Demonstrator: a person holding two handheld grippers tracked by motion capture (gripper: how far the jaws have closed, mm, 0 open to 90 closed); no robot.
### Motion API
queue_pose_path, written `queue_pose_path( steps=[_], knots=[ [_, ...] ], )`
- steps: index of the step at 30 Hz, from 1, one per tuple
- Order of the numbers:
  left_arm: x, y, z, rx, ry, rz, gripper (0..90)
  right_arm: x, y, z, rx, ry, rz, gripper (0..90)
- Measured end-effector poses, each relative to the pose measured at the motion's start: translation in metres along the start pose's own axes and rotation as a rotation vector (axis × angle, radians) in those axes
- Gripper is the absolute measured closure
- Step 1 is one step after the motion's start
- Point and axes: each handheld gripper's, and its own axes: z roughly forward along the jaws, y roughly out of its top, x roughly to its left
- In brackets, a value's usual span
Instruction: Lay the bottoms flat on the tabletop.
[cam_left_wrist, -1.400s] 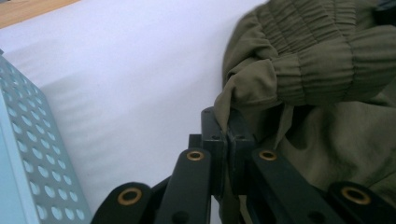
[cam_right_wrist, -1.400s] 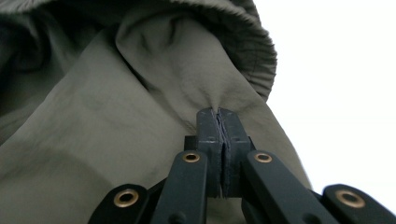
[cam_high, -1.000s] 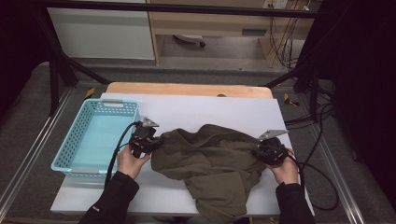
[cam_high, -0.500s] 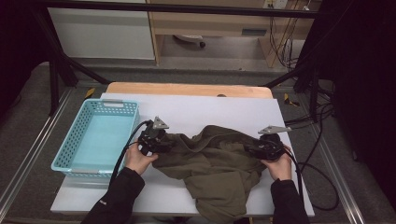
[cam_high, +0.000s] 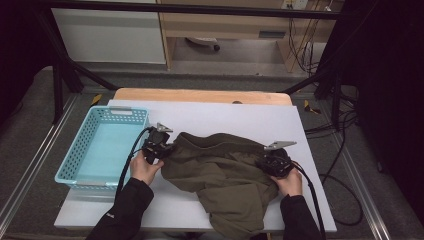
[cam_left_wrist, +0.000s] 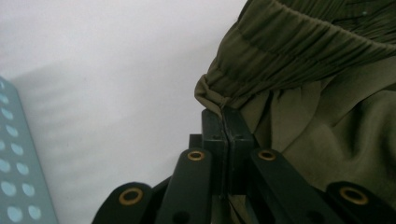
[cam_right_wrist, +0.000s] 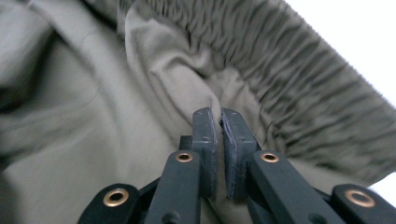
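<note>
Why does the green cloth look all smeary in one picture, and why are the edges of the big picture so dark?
In the right gripper view the green cloth is smeared and soft, most at the ribbed band, while the jaws look sharp. In the left gripper view the same band is crisp. In the high view light falls on the white table; the floor and corners around it stay dim.

- The garment (cam_high: 220, 175) is lying across the middle of the desk (cam_high: 240, 117), its lower end reaching the near edge.
- The basket (cam_high: 102, 147) is sitting left of it.
- The left tool (cam_high: 160, 145) is sitting between basket and garment; the right tool (cam_high: 272, 162) is at the garment's right end.
</note>
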Motion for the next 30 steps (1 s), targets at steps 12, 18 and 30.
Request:
queue_pose_path(
  steps=[12, 18, 30],
  knots=[
    [0.003, -0.006, 0.005, 0.025, -0.051, 0.003, 88.0, -0.031, -0.011, -0.032, -0.111, -0.184, 0.124, 37.5],
    [0.005, -0.006, 0.007, 0.036, -0.074, 0.017, 87.9, -0.044, -0.021, -0.007, -0.043, -0.154, 0.201, 35.5],
    [0.001, -0.001, 0.003, 0.007, -0.065, 0.004, 88.2, -0.035, -0.015, 0.004, -0.032, -0.080, 0.156, 79.0]
  ],
)
